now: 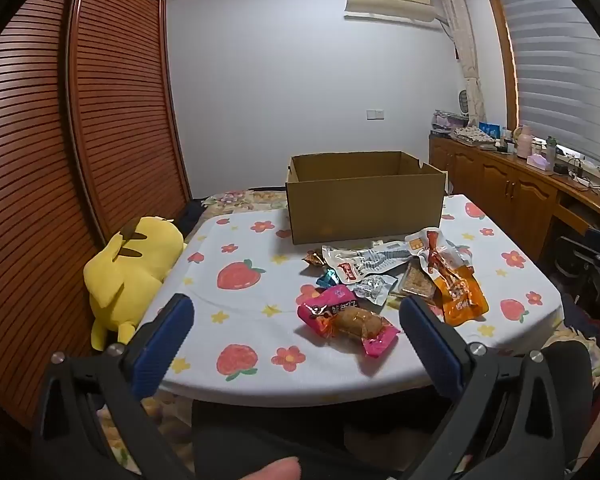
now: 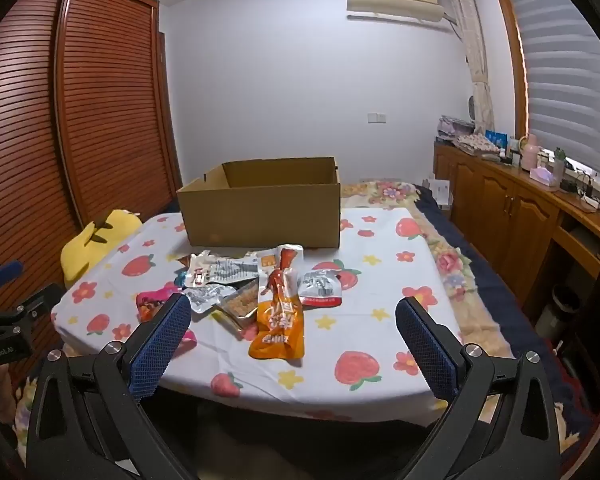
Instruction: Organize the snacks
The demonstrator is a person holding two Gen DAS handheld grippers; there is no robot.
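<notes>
Both the left gripper (image 1: 296,322) and right gripper (image 2: 293,322) are held spread and empty. Foil snack packets (the orange pouch (image 2: 278,322) nearest) lie before the open brown cardboard box (image 2: 262,210); one flat packet should be pinched by its edge.

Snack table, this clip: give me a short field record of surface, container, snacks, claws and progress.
surface: table with strawberry-print cloth
container: open cardboard box at the far side; inside not visible
snacks: loose pile in front of the box, with orange packet and pink packet nearest
left claw: open, empty
right claw: open, empty
progress: no snack seen in box
</notes>
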